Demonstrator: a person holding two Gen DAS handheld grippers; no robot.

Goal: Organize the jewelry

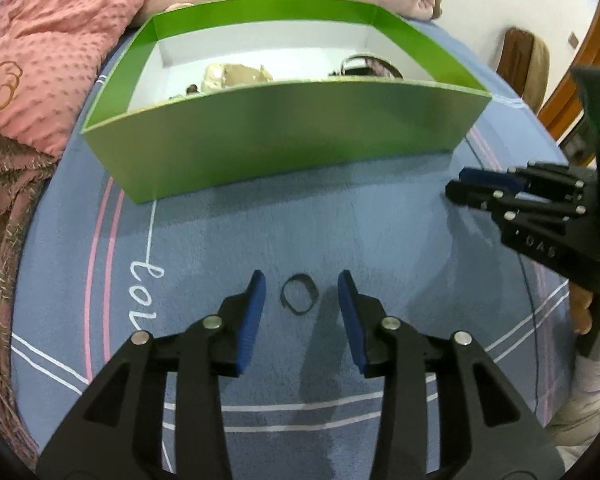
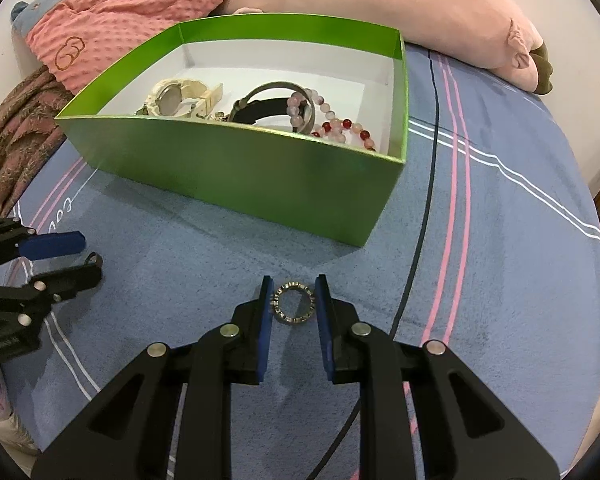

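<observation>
A: Step? We were mid-pickup, two rings at once. Right tool sat clamped on the silver ring, pads touching both sides, ring on the blue bedspread.

B: Left tool stood apart, dark ring lying loose between the pads, untouched. Green box at 12 o'clock, w/ watches and bead bracelets inside.

A: Next, we judged: left closes on its ring, then both lift & carry over the box's near wall.

B: Writing? Cursive "lo.." on the spread at 9 o'clock; rest unreadable.
</observation>
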